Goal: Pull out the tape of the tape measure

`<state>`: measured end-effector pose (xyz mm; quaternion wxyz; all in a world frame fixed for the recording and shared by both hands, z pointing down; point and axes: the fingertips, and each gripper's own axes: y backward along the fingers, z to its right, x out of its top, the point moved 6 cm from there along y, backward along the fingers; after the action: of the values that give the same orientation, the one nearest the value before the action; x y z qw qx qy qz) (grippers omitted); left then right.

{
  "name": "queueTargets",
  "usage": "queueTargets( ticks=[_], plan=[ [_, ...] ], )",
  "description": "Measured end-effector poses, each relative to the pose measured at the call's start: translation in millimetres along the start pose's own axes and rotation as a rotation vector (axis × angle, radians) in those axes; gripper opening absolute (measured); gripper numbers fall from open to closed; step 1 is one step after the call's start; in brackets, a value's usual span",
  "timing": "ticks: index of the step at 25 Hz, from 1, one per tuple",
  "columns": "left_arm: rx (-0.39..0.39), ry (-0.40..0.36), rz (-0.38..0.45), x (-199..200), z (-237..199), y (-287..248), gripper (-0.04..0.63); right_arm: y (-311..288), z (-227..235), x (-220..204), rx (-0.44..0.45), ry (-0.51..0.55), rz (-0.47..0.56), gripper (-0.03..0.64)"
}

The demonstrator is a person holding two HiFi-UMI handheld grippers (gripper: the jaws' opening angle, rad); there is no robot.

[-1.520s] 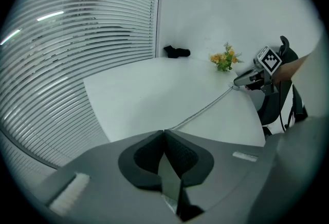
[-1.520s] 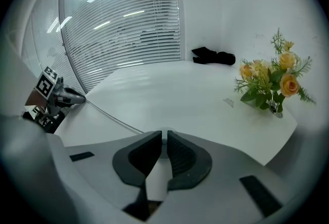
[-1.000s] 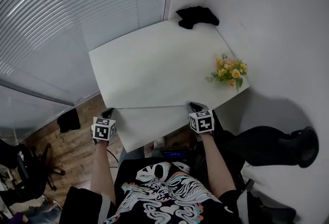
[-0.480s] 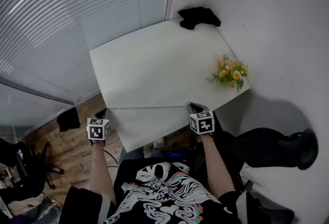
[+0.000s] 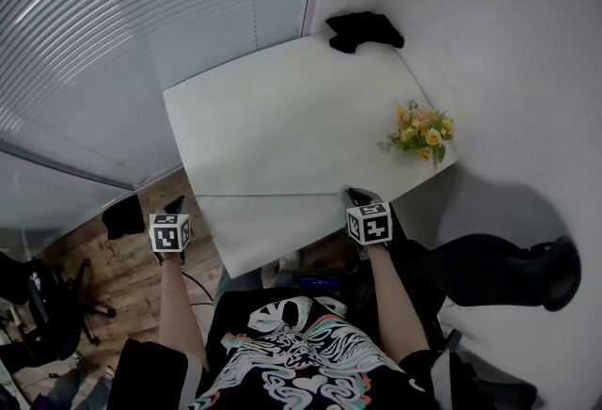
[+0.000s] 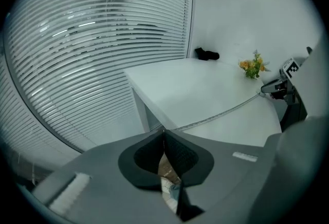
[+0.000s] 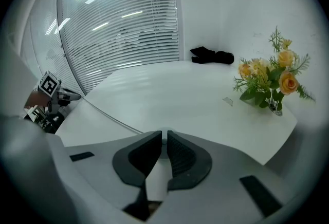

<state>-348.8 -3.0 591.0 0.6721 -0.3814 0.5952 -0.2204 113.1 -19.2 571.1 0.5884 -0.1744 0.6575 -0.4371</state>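
Note:
A thin tape (image 5: 273, 196) lies stretched across the near part of the white table (image 5: 282, 117), from one gripper to the other. My left gripper (image 5: 176, 205) hangs past the table's left edge, over the wooden floor. Its jaws (image 6: 164, 133) are shut on the tape's end, and the tape (image 6: 221, 113) runs from them to the right gripper (image 6: 267, 89). My right gripper (image 5: 355, 196) sits at the table's near right edge, shut on the tape measure's body (image 7: 164, 135), which the jaws mostly hide. In the right gripper view the tape (image 7: 103, 113) leads off to the left gripper (image 7: 72, 97).
A small bunch of yellow flowers (image 5: 420, 131) stands at the table's right edge. A black cloth (image 5: 362, 29) lies at the far corner. Window blinds (image 5: 141, 32) fill the left side. A dark object (image 5: 125, 218) lies on the floor near the left gripper.
My left gripper has moved left, away from the table's edge, and the stretch of tape between the grippers has grown longer. The right gripper has stayed put.

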Motion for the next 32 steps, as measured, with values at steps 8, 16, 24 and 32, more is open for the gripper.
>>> queueTargets(
  ticks=[8, 16, 24, 32],
  plan=[
    [-0.029, -0.020, 0.009, -2, 11, 1, 0.006, 0, 1, -1, -0.006, -0.004, 0.008, 0.038],
    [-0.017, -0.033, 0.034, -1, 19, 0, 0.009, 0, 2, -1, -0.005, 0.006, 0.024, 0.040],
    [-0.021, 0.027, 0.072, 2, 19, 0, 0.121, 1, -3, 2, -0.011, 0.036, 0.031, 0.032],
    [0.014, 0.129, 0.173, 14, 11, 15, 0.184, 16, -4, 15, -0.045, 0.004, 0.103, 0.052]
  ],
)
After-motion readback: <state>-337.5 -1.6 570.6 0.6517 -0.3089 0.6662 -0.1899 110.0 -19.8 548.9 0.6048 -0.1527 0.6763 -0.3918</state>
